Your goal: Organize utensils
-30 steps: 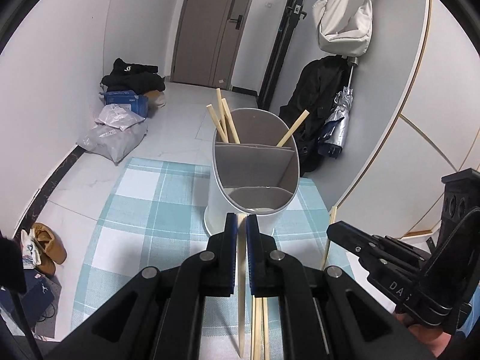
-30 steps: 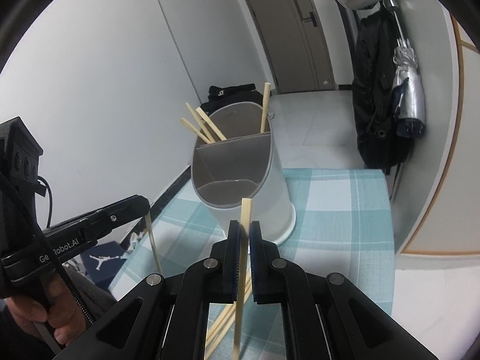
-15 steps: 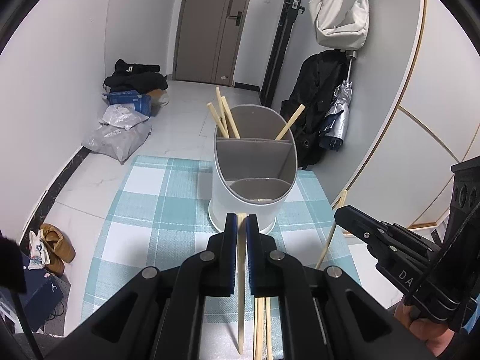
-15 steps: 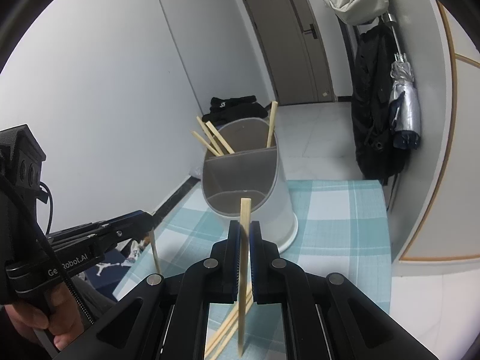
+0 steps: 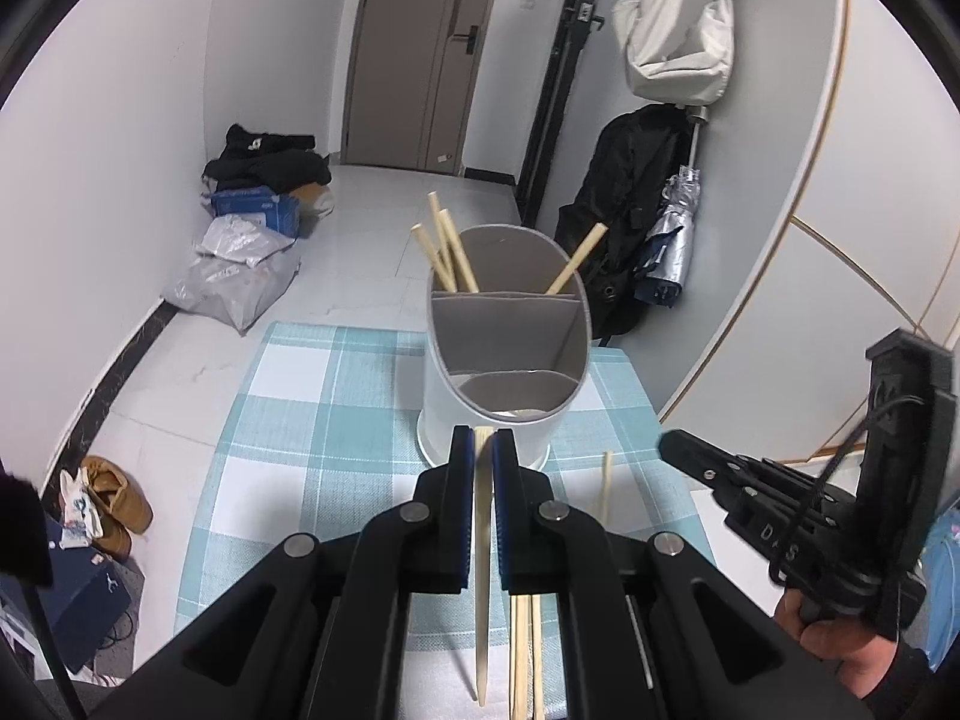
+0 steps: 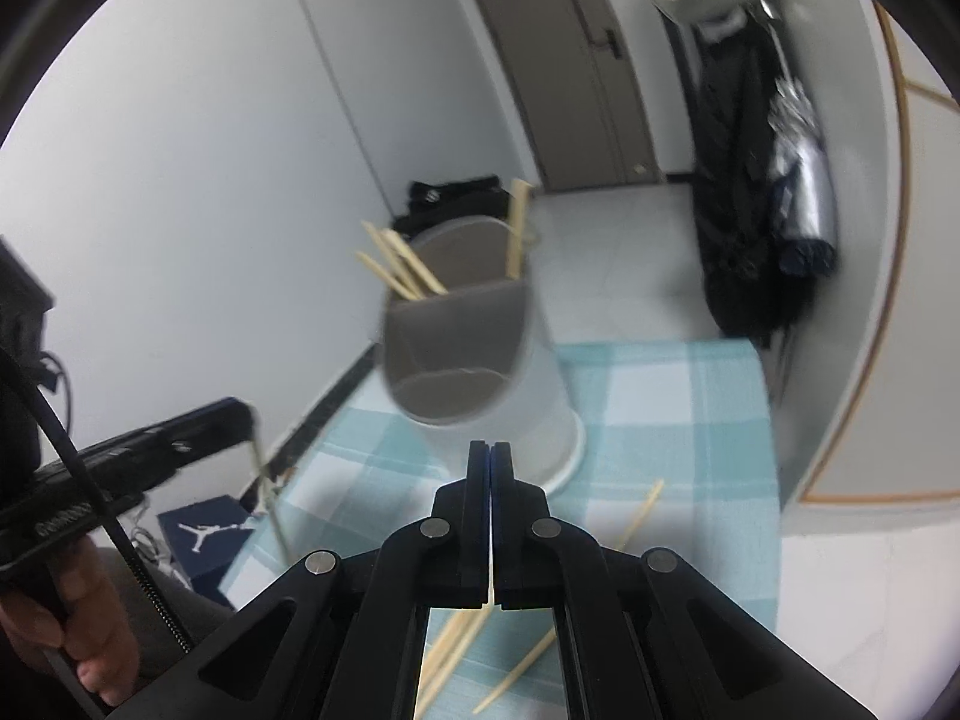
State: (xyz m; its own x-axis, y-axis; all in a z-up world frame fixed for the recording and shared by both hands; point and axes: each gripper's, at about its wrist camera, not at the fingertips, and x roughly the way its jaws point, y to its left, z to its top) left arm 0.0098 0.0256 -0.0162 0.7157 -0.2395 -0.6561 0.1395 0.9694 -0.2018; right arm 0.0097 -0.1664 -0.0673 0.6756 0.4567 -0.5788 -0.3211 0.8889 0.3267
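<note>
Pointing downward toward the holder [image 5: 504, 354], the left gripper [image 5: 483, 450] has its jaws clamped on one upright chopstick [image 5: 482, 552]. The right gripper [image 6: 491, 462] has jaws fully closed on nothing; loose chopsticks [image 6: 639, 516] lie on the checked counter [image 6: 690, 420] beside the holder. A hand [image 5: 840, 660] grips the right handle. Lettering "DAS" shows on it.

One utensil holder [image 5: 504, 372], three compartments; four chopsticks [image 5: 459, 255] inside; one held chopstick [image 5: 482, 540]; several loose chopsticks [image 6: 642, 516].
</note>
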